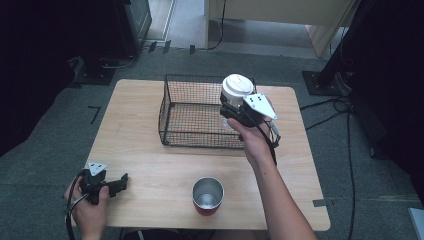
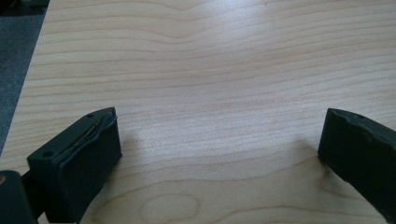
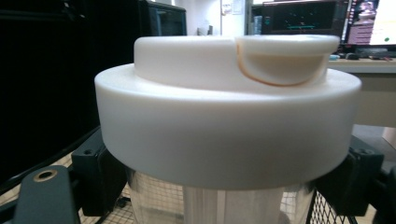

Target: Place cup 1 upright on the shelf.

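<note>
The table (image 1: pixel 150 165) is light wood, standing on grey carpet, with its near edge cut off at the bottom of the high view. At its far middle sits a black wire basket (image 1: pixel 192 112), whose far right corner is hidden behind the cup (image 1: pixel 235 97) and the hand holding it. The cup is clear with a white lid (image 3: pixel 224 126), upright, held over the basket's right end, above the mesh; its lower half is hard to make out behind the right claw (image 1: pixel 235 114). That claw is clenched on the cup just under the lid, its jaws pressing either side of the clear wall in the right gripper view. Near the table's near edge, at the middle, stands a steel tumbler (image 1: pixel 207 196) with a red base, open and apart from everything else. The left claw (image 1: pixel 120 183) rests at the near left corner, released, jaws spread wide over bare wood. No writing or label can be read on anything.
</note>
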